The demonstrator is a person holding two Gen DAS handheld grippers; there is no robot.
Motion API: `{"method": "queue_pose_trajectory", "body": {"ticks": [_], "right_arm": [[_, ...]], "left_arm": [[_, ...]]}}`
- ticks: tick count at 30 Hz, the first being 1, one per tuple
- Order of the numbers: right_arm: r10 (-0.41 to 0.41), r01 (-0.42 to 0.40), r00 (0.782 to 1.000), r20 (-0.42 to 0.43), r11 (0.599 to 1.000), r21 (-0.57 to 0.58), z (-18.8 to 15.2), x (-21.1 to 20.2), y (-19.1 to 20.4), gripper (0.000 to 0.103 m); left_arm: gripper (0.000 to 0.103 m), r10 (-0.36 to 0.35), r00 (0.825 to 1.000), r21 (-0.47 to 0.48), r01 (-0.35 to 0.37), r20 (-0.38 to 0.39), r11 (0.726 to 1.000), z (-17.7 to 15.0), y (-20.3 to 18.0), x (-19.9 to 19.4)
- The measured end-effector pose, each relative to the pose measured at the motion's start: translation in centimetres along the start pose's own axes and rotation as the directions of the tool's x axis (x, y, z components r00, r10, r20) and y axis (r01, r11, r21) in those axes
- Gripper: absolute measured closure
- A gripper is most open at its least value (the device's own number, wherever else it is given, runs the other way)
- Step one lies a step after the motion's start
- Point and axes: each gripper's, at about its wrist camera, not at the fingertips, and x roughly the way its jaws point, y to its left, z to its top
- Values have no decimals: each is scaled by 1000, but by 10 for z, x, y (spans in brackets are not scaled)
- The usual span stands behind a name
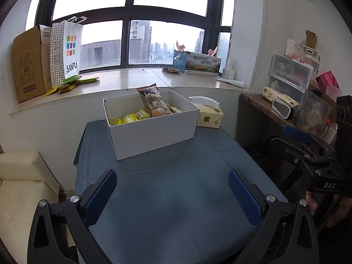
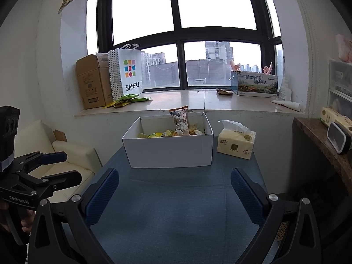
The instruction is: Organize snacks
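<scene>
Snacks [image 1: 140, 115] sat inside the white box [image 1: 154, 132] on the bench [image 1: 176, 198]. My left hand-held gripper [image 1: 172, 194] and right hand-held gripper [image 2: 175, 194] hovered spread and empty; I judged the upright printed packet [image 1: 154, 103] wanted laying flat, gripped mid-body.

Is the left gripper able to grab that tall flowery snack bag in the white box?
Probably yes. The left gripper is open and empty, the blue table between is bare, and the flowery bag pokes above the white box rim.
</scene>
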Motion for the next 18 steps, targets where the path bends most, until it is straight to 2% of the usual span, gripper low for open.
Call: {"method": "queue_pose_trajectory", "body": {"ticks": [10,18], "right_arm": [[3,-3,1000,2,1000,-2,1,0,0,0],[3,-3,1000,2,1000,-3,0,0,0,0]], "left_arm": [[0,-10,1000,12,10,2,1000,0,-3,-2],[0,-50,999,3,50,19,999,1,-3,-7]]}}
